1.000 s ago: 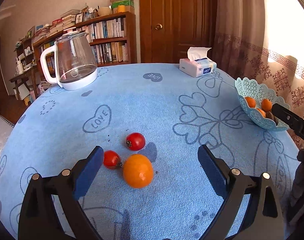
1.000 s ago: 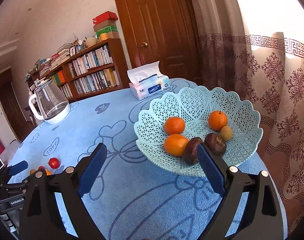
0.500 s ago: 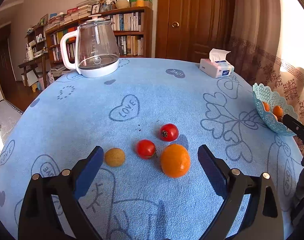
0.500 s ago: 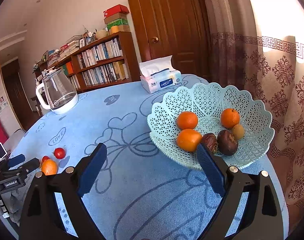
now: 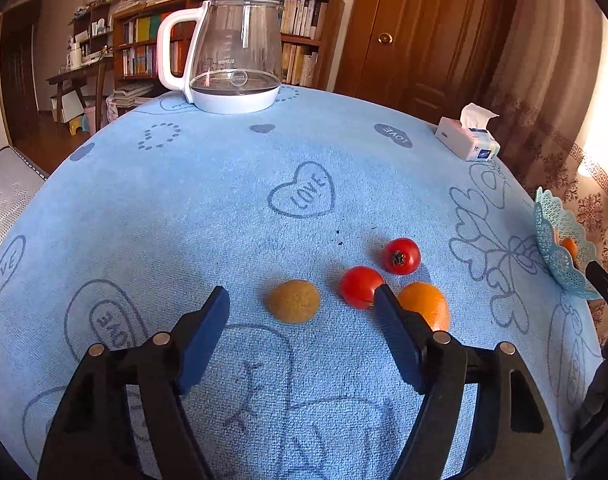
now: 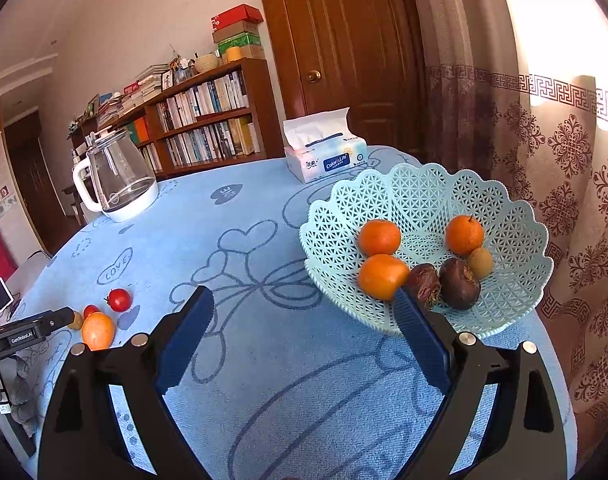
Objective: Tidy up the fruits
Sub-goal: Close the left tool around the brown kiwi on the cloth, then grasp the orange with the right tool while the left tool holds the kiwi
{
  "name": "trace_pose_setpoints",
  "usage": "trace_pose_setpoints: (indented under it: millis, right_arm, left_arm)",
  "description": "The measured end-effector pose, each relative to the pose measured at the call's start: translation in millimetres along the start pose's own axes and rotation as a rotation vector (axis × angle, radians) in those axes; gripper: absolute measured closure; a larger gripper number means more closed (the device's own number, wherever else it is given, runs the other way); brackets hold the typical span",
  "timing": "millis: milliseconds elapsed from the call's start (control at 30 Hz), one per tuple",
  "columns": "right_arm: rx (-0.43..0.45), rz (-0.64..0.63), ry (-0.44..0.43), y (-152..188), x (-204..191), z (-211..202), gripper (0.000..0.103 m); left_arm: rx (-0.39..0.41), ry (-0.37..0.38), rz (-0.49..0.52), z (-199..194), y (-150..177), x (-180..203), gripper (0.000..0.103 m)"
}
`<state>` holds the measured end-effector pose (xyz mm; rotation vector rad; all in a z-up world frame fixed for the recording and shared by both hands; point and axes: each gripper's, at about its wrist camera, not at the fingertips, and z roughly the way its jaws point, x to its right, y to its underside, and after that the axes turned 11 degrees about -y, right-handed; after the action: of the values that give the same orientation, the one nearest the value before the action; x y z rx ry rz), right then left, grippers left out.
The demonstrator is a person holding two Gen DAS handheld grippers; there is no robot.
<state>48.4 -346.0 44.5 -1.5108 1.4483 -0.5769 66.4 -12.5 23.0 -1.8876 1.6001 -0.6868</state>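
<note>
Blue cloth (image 5: 231, 208) printed with hearts covers the table, with a bookshelf (image 6: 207, 116) and a door (image 6: 344, 40) behind it. On it, the left gripper (image 5: 301, 300) has just been closing its jaws, yet they stand apart with nothing pressed between the pads; a kiwi (image 5: 294, 301) lies on the cloth in line with the gap, just past the fingertips. Beside the right finger lie 2 tomatoes (image 5: 361, 287) and an orange (image 5: 426, 306), close together, the orange partly hidden by that finger. Farther back stand a glass kettle (image 5: 235, 52) and a tissue box (image 5: 468, 140). The right gripper (image 6: 304, 300) hangs with jaws wide apart and empty, before a pale green basket (image 6: 516, 216) at the table's right side. In the basket lie 3 oranges (image 6: 379, 237), 2 dark fruits (image 6: 459, 284) and another kiwi (image 6: 480, 263).
</note>
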Motion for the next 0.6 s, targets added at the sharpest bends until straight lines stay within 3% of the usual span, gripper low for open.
trace_pose_setpoints:
  millis: [200, 367, 600]
  right_arm:
    - [-0.002, -0.004, -0.001, 0.1, -0.1, 0.7, 0.011]
    - [-0.003, -0.005, -0.001, 0.1, -0.2, 1.1, 0.011]
    - [-0.004, -0.007, -0.002, 1.1, -0.2, 1.7, 0.011]
  left_arm:
    - [-0.073, 0.011, -0.021, 17.3, -0.7, -3.6, 0.055]
    - [-0.073, 0.002, -0.022, 17.3, 0.1, -6.0, 0.072]
    - [-0.033, -0.001, 0.009, 7.7, 2.1, 0.6, 0.074]
